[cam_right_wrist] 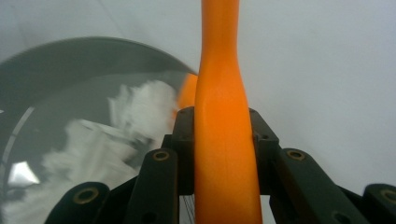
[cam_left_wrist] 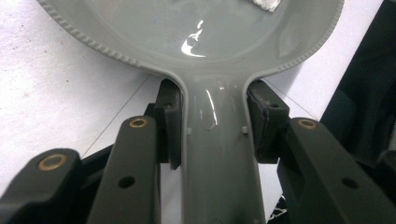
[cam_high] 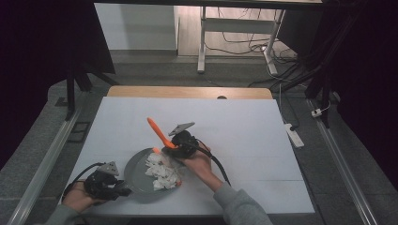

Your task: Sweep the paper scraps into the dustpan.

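A grey pan point(cam_high: 136, 176) lies on the white table near the front edge, with white crumpled scraps point(cam_high: 163, 171) piled in it. My left gripper point(cam_high: 123, 191) is shut on the pan's grey handle point(cam_left_wrist: 219, 163), one pad on each side. My right gripper point(cam_high: 174, 147) is shut on an orange spatula point(cam_high: 159, 132), whose handle sticks up and back while its lower end dips at the pan's far rim. In the right gripper view the orange handle point(cam_right_wrist: 224, 154) runs between the jaws, with the pan point(cam_right_wrist: 70, 60) and blurred scraps point(cam_right_wrist: 107, 140) to the left.
The white table top point(cam_high: 244, 126) stretches bare behind and to the right of the pan. A wooden edge point(cam_high: 187, 92) runs along its far side. Beyond it stand a desk frame point(cam_high: 202, 42) and floor cables point(cam_high: 244, 47).
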### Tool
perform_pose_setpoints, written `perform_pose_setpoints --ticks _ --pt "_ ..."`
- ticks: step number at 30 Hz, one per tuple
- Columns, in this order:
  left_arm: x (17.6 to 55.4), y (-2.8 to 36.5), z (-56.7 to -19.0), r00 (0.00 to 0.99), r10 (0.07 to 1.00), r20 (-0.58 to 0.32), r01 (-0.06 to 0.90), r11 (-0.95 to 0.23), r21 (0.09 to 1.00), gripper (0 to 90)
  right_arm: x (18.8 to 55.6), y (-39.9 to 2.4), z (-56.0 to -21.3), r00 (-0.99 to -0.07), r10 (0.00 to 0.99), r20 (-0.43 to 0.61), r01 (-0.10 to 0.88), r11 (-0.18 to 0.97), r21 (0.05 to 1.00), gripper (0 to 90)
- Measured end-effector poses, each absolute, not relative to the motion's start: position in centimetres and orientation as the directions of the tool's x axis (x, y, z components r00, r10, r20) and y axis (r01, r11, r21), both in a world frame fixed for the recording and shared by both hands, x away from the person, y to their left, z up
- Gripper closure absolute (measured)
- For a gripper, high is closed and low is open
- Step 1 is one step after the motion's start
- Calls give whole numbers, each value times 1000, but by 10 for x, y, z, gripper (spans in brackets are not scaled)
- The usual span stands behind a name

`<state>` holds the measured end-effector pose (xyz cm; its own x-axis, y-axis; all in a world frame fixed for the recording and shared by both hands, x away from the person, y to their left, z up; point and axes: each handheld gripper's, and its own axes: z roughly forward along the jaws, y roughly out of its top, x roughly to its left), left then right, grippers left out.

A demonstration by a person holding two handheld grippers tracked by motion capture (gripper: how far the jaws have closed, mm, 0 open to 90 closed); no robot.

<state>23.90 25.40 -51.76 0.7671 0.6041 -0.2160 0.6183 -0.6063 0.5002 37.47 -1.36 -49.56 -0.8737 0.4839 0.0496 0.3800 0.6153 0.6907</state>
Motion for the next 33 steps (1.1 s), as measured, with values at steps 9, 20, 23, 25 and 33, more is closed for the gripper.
perform_pose_setpoints --ticks 9,20,23,25,33 --pt "239 253 -519 766 606 -216 620 -605 499 613 358 25 -491 -893 403 202 412 548 728 704" --pt "239 253 -520 766 605 -217 620 -604 501 613 349 17 -455 -912 384 143 326 470 820 703" --pt "239 254 -520 766 604 -220 620 -604 501 612 351 9 -451 -908 405 107 311 481 820 703" --pt "239 253 -520 765 605 -221 621 -603 500 613 353 3 -450 -902 423 89 309 486 818 703" --pt "239 253 -520 766 605 -218 620 -605 499 613 364 -29 -462 -864 500 63 360 524 772 703"
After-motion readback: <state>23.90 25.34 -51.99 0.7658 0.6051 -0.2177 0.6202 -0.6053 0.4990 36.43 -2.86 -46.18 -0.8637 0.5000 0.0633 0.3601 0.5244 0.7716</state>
